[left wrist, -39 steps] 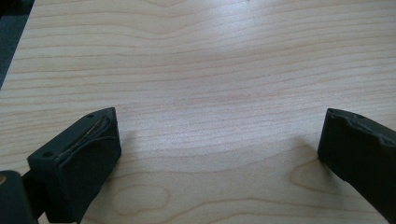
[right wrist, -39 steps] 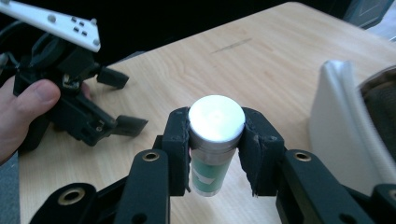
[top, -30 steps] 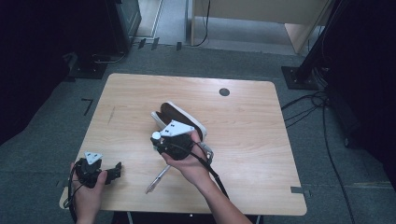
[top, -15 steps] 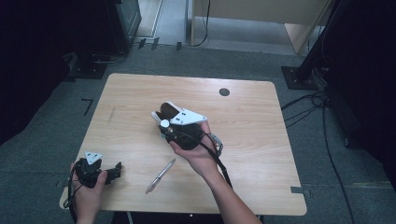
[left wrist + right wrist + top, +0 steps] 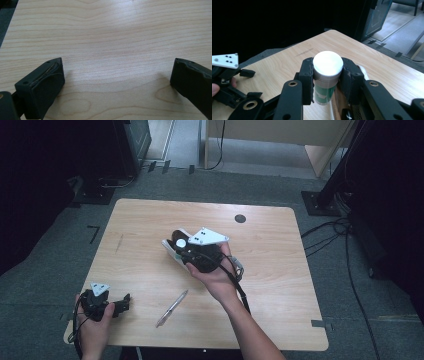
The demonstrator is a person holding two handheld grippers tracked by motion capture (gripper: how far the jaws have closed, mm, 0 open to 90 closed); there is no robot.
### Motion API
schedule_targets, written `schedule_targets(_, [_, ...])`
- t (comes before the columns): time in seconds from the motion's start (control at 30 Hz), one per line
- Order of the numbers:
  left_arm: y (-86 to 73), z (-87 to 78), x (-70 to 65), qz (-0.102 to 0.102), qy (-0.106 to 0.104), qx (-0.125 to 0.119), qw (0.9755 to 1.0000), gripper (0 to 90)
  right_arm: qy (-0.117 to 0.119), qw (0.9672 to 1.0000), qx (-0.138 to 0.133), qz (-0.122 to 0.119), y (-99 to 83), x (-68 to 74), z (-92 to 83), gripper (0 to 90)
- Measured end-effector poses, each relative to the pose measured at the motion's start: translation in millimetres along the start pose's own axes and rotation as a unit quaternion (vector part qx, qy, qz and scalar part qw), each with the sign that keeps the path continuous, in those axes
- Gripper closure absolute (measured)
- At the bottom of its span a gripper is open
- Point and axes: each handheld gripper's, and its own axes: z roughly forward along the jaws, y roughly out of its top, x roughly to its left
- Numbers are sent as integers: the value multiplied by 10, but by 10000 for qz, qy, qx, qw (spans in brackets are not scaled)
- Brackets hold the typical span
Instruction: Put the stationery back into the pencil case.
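The right gripper (image 5: 327, 80) is clamping a small cylinder (image 5: 327, 75) with a white cap and a green-and-white label — a tube or bottle of some kind, and the label is too small to read. Its two black jaws are pressing on either side of the cylinder just below the cap, and the cylinder is standing upright between them, off the table (image 5: 280, 285). In the high view the right gripper (image 5: 186, 249) is hovering over the middle of the table, above a dark, white-rimmed thing (image 5: 172, 245) that looks like a shoe or a case lying there; the gripper's body is covering most of it, so I cannot tell which.

So the pick-up is looking done: the cylinder is in a firm grip and clear of the wood. What is left, as I judge it, is the carrying and the setting down — where it is meant to go is not plain from here.

The left gripper (image 5: 116, 306) is resting near the front left corner of the table, its jaws standing wide apart with nothing but bare wood between them. A pen (image 5: 171, 308) is lying between the two hands, near the front edge, touched by neither gripper.
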Motion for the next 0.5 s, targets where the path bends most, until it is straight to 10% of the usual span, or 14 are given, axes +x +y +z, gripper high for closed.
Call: schedule_targets(0.5, [-1,1,-1,-2,4,-8,10000,0,-472,9986,229,16,-131,-262,77,655])
